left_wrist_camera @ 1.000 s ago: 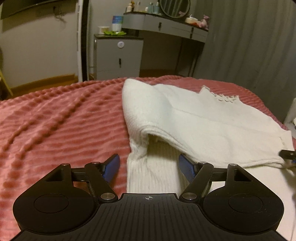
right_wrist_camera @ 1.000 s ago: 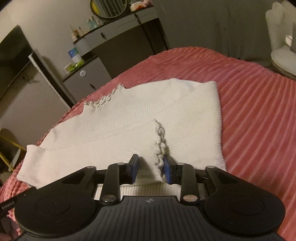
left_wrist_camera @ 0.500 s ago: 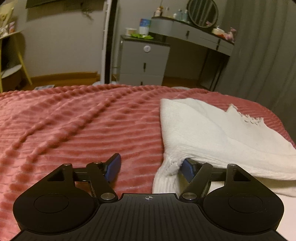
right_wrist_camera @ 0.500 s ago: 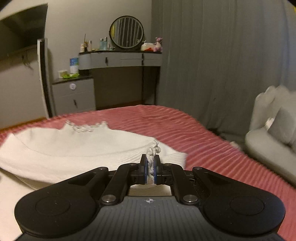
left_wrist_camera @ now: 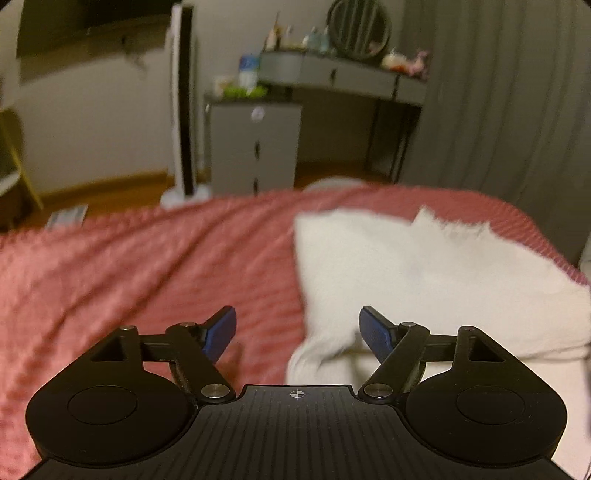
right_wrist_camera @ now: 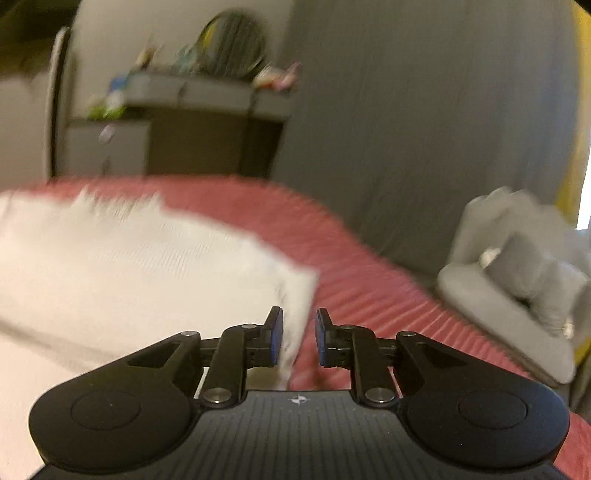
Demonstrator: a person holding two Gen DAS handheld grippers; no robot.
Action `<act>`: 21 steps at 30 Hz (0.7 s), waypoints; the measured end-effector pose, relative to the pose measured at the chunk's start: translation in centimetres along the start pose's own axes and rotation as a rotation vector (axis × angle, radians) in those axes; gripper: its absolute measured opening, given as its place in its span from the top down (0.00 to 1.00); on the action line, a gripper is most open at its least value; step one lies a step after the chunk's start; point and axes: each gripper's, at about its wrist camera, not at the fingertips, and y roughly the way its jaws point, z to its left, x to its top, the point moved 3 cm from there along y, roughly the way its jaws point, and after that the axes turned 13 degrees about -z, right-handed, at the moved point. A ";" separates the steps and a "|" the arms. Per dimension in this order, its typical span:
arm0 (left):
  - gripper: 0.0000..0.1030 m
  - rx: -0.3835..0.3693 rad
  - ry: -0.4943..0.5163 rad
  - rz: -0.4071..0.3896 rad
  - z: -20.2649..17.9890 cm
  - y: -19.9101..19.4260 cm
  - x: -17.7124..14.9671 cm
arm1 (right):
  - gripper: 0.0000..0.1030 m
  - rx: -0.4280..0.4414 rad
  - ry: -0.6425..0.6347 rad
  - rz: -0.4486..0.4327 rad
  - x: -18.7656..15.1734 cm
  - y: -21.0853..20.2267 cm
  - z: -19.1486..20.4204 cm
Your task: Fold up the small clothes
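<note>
A white knit sweater (left_wrist_camera: 406, 277) lies partly folded on the pink ribbed bedspread (left_wrist_camera: 129, 280). My left gripper (left_wrist_camera: 297, 321) hovers over its near-left corner, jaws wide and still opening; the cloth sits below, nearer the right finger, and neither pad presses it. In the right wrist view the sweater (right_wrist_camera: 129, 277) fills the left half. My right gripper (right_wrist_camera: 298, 326) stands at its right edge with a narrow gap, jaws opening. A strip of cloth lies in that gap beside the left pad, and the pads do not pinch it. Both views are blurred.
Beyond the bed stand a grey drawer cabinet (left_wrist_camera: 255, 147), a dressing table with a round mirror (left_wrist_camera: 360, 27) and a white tower fan (left_wrist_camera: 183, 103). A grey curtain (right_wrist_camera: 424, 110) hangs behind. A grey armchair (right_wrist_camera: 517, 266) sits off the bed's right side.
The right gripper, shut on the sleeve's frilled cuff half a second ago, has let go and parted, and its view has tilted. The left gripper has risen and its jaws stand wider.
</note>
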 end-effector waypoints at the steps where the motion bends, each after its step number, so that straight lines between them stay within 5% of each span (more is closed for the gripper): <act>1: 0.22 -0.003 0.001 -0.023 -0.6 0.0 0.6 | 0.84 0.023 0.010 -0.023 0.5 -0.3 0.5; 6: 0.18 -0.069 0.011 -0.011 -4.4 2.9 0.9 | 0.83 0.258 0.013 -0.024 1.6 -0.2 6.3; 10: 0.17 -0.040 0.098 0.044 -6.3 6.8 -2.0 | 0.83 0.327 -0.008 -0.012 0.6 0.7 9.0; 14: 0.08 -0.022 0.129 0.020 -6.5 8.0 -3.3 | 0.82 0.247 -0.101 -0.024 -1.8 1.8 7.7; 21: 0.08 -0.026 0.127 0.011 -6.4 8.1 -3.3 | 0.82 0.157 0.082 0.020 -2.6 3.3 3.0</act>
